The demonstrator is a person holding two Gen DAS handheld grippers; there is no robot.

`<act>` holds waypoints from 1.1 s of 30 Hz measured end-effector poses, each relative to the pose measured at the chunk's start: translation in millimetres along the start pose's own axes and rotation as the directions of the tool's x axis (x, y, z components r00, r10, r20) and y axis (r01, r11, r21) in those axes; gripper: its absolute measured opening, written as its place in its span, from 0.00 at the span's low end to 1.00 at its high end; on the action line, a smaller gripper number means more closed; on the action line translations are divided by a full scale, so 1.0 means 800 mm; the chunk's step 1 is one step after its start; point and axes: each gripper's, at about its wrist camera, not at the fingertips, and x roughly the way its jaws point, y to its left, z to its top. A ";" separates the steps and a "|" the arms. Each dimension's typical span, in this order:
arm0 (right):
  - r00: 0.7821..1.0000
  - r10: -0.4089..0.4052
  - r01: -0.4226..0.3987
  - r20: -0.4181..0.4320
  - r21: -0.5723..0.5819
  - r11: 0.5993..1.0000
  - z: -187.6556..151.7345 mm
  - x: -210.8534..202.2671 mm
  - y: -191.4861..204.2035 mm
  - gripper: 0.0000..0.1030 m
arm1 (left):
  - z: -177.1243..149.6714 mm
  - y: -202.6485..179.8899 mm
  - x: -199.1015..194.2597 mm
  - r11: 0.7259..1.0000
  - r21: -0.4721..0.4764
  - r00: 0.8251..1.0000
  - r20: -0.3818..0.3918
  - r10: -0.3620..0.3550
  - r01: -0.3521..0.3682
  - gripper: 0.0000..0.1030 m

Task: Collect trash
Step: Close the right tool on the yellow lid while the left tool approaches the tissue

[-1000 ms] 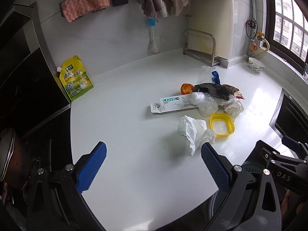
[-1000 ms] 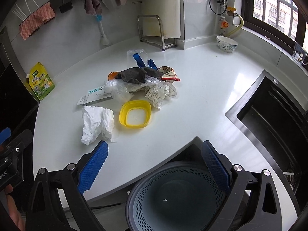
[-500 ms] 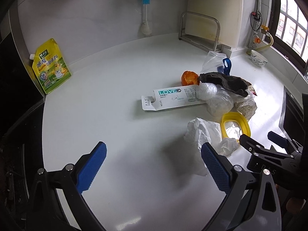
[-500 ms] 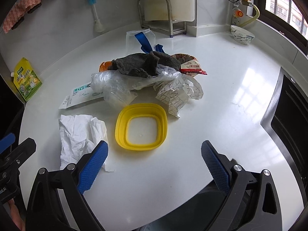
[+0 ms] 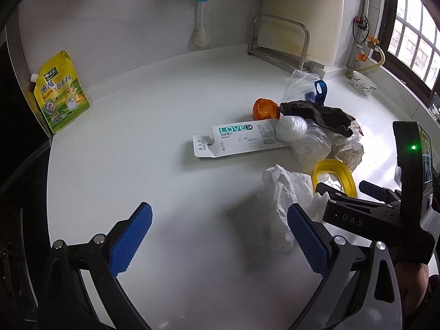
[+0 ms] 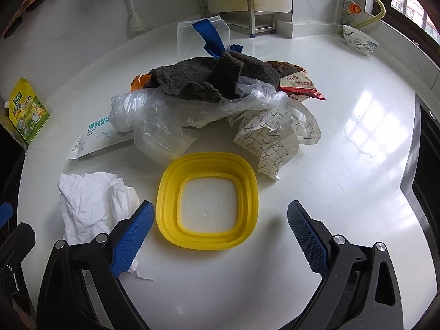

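Note:
A trash pile lies on the white counter (image 6: 343, 165). It holds a yellow container (image 6: 207, 236), a crumpled white tissue (image 6: 93, 206), a clear plastic bag (image 6: 165, 121), a dark grey cloth (image 6: 214, 79), scribbled paper (image 6: 275, 140), a red snack wrapper (image 6: 299, 85), an orange peel (image 5: 264, 108) and a white LOVE card (image 5: 236, 140). My right gripper (image 6: 218, 236) is open and empty, its jaws on either side of the yellow container's near rim. My left gripper (image 5: 218, 236) is open and empty over bare counter, with the tissue (image 5: 283, 192) by its right finger.
A yellow seasoning pouch (image 5: 59, 92) leans at the counter's left edge. A metal rack (image 5: 277, 41) and a bowl (image 6: 359, 42) stand at the back. A dark sink (image 6: 426, 178) lies on the right. A brush (image 6: 132, 8) hangs on the wall.
Both grippers moved forward toward the pile. The right one came in low over the counter, and the grey bin below the edge dropped out of its view. Both stayed open.

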 end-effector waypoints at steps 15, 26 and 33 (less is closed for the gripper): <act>0.998 -0.053 0.055 0.036 -0.047 0.997 0.000 0.004 0.011 0.67 | -0.003 -0.009 0.007 1.000 0.000 1.000 -0.016 -0.021 0.021 0.94; 0.998 -0.015 0.014 0.062 0.015 1.000 -0.016 -0.024 -0.018 0.66 | -0.003 -0.035 0.014 0.999 0.007 0.999 -0.031 -0.045 0.045 0.94; 0.997 -0.051 0.045 0.065 0.091 0.995 -0.039 -0.047 -0.065 0.66 | 0.004 -0.059 0.030 0.999 0.006 0.998 -0.034 -0.050 0.050 0.94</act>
